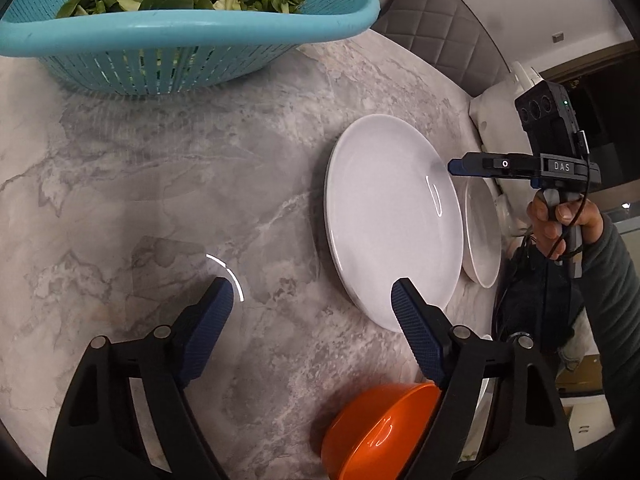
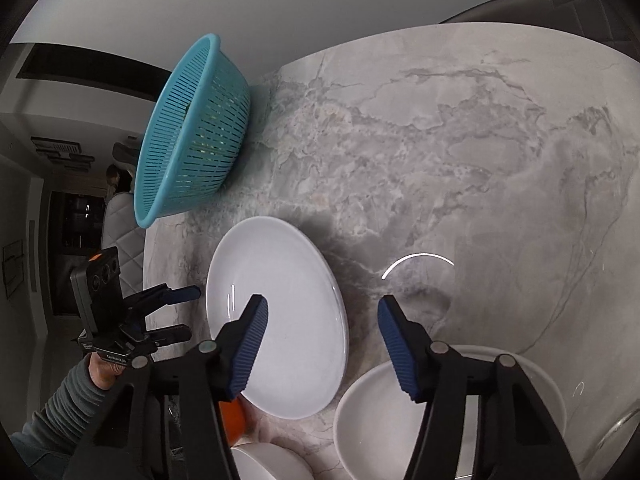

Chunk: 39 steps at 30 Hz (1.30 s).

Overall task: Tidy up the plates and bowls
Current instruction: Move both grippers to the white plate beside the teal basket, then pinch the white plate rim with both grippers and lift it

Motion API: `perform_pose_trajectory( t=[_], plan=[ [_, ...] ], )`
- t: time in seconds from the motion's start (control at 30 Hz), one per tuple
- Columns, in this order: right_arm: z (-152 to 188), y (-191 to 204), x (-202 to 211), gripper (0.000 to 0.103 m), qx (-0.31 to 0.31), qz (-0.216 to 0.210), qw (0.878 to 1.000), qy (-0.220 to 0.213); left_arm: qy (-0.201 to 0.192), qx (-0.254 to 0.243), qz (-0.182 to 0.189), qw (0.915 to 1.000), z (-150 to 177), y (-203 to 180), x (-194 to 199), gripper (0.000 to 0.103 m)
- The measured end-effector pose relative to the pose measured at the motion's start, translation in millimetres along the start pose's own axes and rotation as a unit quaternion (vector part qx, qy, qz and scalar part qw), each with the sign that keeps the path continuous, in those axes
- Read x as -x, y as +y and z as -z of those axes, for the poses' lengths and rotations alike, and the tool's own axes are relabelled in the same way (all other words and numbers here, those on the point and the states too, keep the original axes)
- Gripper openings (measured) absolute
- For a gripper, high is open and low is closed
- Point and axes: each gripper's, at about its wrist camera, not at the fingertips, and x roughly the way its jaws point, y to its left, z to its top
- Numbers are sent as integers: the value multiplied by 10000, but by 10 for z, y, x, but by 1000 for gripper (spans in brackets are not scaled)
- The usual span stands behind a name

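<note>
A large white plate (image 1: pixel 392 220) (image 2: pixel 280 320) lies flat on the marble table (image 1: pixel 180 180). Beside it stands a white bowl (image 1: pixel 482 232) (image 2: pixel 380 420). An orange bowl (image 1: pixel 380 432) (image 2: pixel 232 416) sits near the table's edge, with another white dish (image 2: pixel 272 464) next to it. My left gripper (image 1: pixel 312 292) (image 2: pixel 192 312) is open above the table, its right finger over the plate's rim and nothing held. My right gripper (image 2: pixel 322 304) (image 1: pixel 456 166) is open too, one finger over the plate and the other over bare table.
A blue colander (image 1: pixel 168 36) (image 2: pixel 192 132) full of green leaves stands at the table's far side. A quilted grey chair back (image 1: pixel 440 28) rises beyond the table edge. A glass rim (image 2: pixel 624 440) shows at the right wrist view's lower right. A person's sleeved hands hold both grippers.
</note>
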Motion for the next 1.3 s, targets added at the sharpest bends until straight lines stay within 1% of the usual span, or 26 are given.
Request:
perform_pose_trajectory(
  t=[0.13,0.2,0.27,0.33,0.37,0.4,0.5,0.53,0.57,0.63,0.7,0.73,0.77,0.8,0.87,0.9,0.93,1.03,1.13,1.3],
  plan=[
    [-13,4,-144,56,63,162,9993,318,-15,-53,-27,10000,-16,-80,-70,76],
    [-4,4,-162,55,89,133,9991,382,-5,-106,-85,9999,-38,-118,-100,74],
    [-6,18,-176,53,113,155,9989,424,5,-159,-141,9998,-42,-154,-120,69],
    [-4,35,-201,50,143,176,9986,485,15,-154,-152,9998,-52,-195,-162,65],
    [-1,43,-218,49,167,221,9982,529,13,-140,-173,9998,-56,-201,-165,61],
    [1,50,-222,48,183,266,9978,574,22,-127,-163,9998,-62,-211,-179,58],
    [15,64,-269,43,221,333,9969,677,50,-85,-156,9998,-79,-233,-208,48],
    [22,62,-273,39,229,341,9968,681,73,-72,-140,9998,-83,-238,-223,42],
    [17,68,-277,37,229,345,9968,678,85,-42,-127,9999,-83,-237,-233,35],
    [15,63,-290,30,203,362,9966,709,118,28,-100,9999,-82,-236,-257,30],
    [17,68,-318,25,201,398,9961,766,116,79,-70,9999,-79,-241,-262,30],
    [16,76,-324,25,208,412,9959,776,141,74,-64,9999,-86,-248,-277,28],
    [14,76,-320,24,219,427,9958,776,151,75,-92,9998,-87,-253,-283,25],
    [12,79,-319,22,229,451,9956,784,168,103,-110,9997,-89,-252,-291,22],
    [3,86,-326,17,252,537,9950,805,201,174,-177,9995,-93,-250,-311,12],
    [4,101,-338,12,284,597,9945,818,206,187,-203,9994,-89,-257,-314,11],
    [4,115,-347,11,324,650,9938,842,222,192,-231,9993,-85,-267,-323,9],
    [19,185,-379,10,484,752,9920,894,232,198,-339,9990,-79,-296,-333,9],
    [9,236,-388,10,530,868,9908,897,249,242,-371,9987,-74,-301,-337,8],
    [18,296,-427,11,405,976,9912,803,305,318,-401,9982,-74,-300,-334,8]
  ],
)
